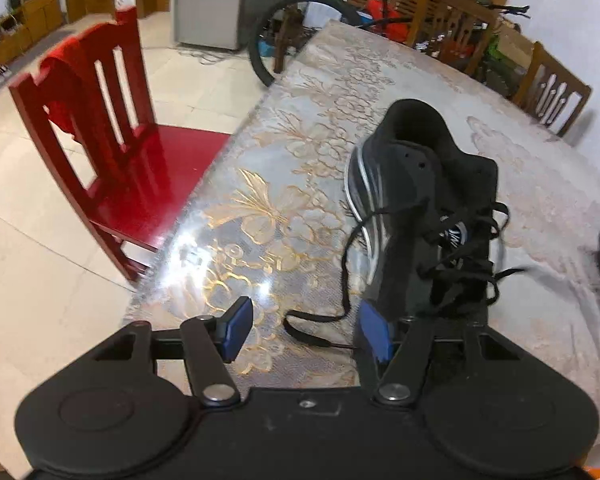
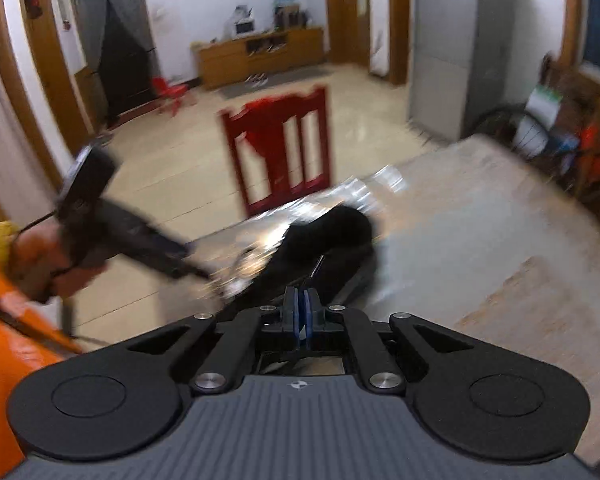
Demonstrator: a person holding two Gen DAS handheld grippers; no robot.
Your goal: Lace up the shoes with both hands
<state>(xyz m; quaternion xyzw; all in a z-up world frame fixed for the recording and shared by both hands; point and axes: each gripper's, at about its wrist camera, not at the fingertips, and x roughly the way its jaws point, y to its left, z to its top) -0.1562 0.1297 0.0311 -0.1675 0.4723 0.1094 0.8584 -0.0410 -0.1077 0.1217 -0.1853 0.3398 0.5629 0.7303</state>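
The shoe is sitting part-laced, top eyelets empty, the left gripper gaping over the loose lace, while the right gripper is pinching closed, its catch unclear.

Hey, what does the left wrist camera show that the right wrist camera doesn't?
Left wrist only: the open left gripper, the loose lace end lying on the table between its fingers, and the shoe's white stripes. Right wrist only: the right gripper shut, whether on a lace is unclear through blur, plus the hand holding the left gripper. Both: the black shoe, floral table, red chair.
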